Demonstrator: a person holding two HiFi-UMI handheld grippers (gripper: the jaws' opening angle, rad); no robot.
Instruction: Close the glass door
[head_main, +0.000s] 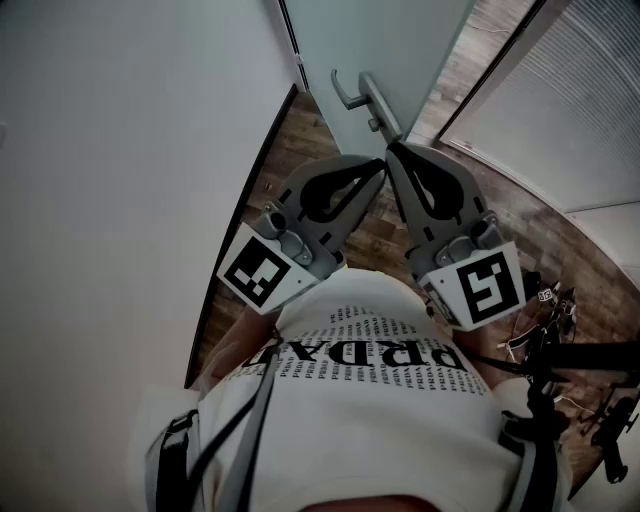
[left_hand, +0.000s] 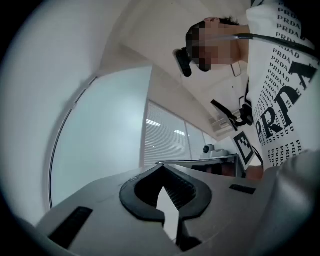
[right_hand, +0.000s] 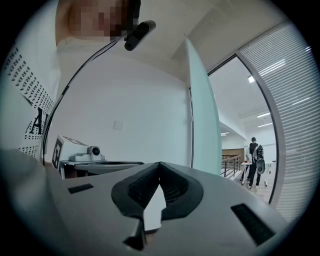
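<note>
While the left tongs and right tongs sat clenched and empty side by side, the glass door stood open just ahead, its handle near their tips.

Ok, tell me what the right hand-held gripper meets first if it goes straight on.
Most likely the door handle on the glass door: in the head view the right hand-held gripper, jaws shut, points at its near end. Depth is unclear, so it could miss.

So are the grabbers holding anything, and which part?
Nothing. The left gripper and right gripper are both shut and empty; neither touches the door handle.
</note>
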